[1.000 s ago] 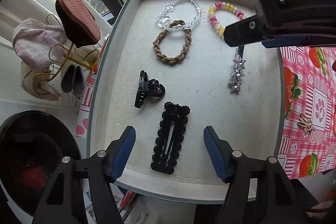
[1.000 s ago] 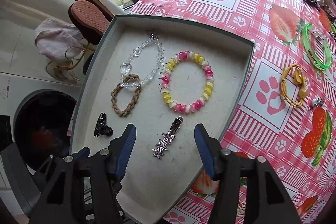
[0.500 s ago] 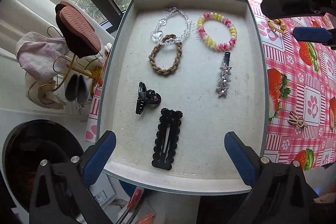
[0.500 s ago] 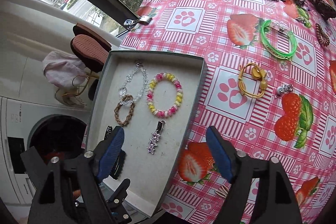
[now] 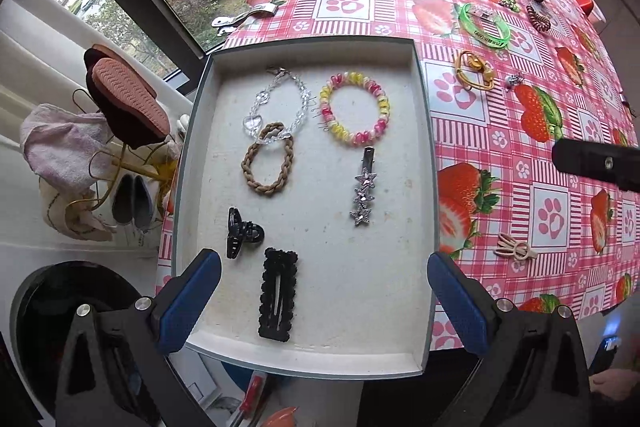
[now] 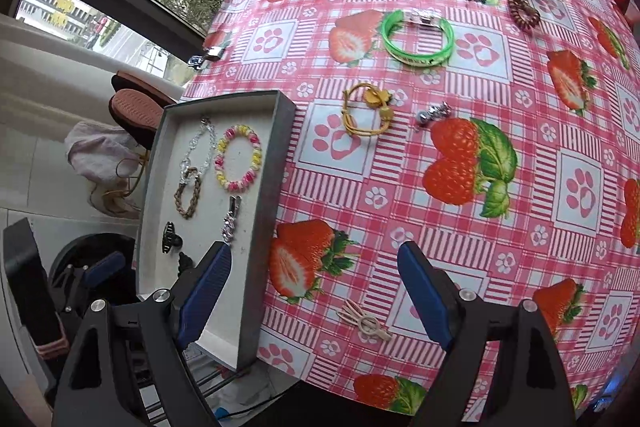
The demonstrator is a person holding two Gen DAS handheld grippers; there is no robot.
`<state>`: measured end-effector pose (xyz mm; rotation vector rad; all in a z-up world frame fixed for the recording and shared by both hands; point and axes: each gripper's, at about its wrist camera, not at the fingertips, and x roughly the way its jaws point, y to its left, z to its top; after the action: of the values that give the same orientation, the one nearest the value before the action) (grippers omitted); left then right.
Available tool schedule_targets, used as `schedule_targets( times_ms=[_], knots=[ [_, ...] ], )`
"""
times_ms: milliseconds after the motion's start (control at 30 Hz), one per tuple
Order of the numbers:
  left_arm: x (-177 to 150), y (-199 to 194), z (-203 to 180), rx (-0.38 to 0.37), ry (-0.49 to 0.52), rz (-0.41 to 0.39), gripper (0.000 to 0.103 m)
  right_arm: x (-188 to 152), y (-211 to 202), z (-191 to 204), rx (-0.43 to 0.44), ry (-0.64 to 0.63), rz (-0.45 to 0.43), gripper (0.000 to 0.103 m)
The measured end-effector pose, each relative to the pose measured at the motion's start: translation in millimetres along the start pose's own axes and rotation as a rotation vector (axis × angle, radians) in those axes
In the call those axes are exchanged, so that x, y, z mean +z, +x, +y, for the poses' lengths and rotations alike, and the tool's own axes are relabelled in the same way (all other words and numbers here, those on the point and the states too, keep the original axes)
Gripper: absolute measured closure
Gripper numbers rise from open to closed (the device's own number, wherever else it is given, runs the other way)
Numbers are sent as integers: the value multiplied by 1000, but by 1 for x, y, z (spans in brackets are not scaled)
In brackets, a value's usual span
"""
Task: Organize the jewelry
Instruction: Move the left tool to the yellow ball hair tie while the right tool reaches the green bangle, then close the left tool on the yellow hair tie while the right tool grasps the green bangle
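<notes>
A grey tray [image 5: 425, 147] at the table's left edge holds a clear crystal bracelet [image 5: 280, 99], a brown braided tie [image 5: 267, 163], a pink-and-yellow bead bracelet [image 5: 355, 109], a star clip [image 5: 363, 191], a black claw clip [image 5: 240, 233] and a black snap clip [image 5: 278, 295]. My left gripper [image 5: 324, 291] hangs open above the tray's near end, holding nothing. My right gripper [image 6: 316, 279] is open and holds nothing over the tablecloth, just right of the tray's wall [image 6: 280, 167]. A beige clip [image 6: 364, 321] lies below it.
Loose on the strawberry tablecloth [image 6: 520, 227] lie a yellow hair tie [image 6: 366, 111], a silver charm [image 6: 434, 113], a green bracelet [image 6: 418, 39] and several more hair pieces at the far edge. Left of the table are a shoe rack [image 5: 120, 107] and a washer [image 5: 60, 307].
Both grippers' jaws widened. The left one lifted away from the black snap clip in the tray. The right one swung right, off the star clip and out over the tablecloth.
</notes>
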<state>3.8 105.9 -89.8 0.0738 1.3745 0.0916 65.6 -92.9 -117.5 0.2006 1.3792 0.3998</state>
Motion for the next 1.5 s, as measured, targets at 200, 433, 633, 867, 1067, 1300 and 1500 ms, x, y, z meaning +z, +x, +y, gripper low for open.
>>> schedule_targets(
  times_ms=[200, 433, 633, 867, 1067, 1300, 1500],
  knots=[
    [7, -1, -12, -24, 27, -16, 0, -24, -10, -53, -107, 127, 17, 16],
    [21, 1, -30, -63, 45, -6, 0, -22, -19, -90, -156, 215, 0, 16],
    [47, -3, -54, -74, 53, -31, 0, 12, -24, -99, -159, 212, -21, 16],
    [93, 2, -74, -78, 8, -40, 0, 73, -22, -107, -162, 192, -34, 16],
    [115, 18, -93, -77, 3, -28, 0, 113, -10, -114, -166, 162, -13, 16],
    [128, 38, -116, -85, 11, -9, 1, 138, 13, -117, -165, 127, 22, 16],
    [143, 53, -131, -85, 21, -16, 1, 158, 32, -114, -171, 91, 33, 16]
  ],
)
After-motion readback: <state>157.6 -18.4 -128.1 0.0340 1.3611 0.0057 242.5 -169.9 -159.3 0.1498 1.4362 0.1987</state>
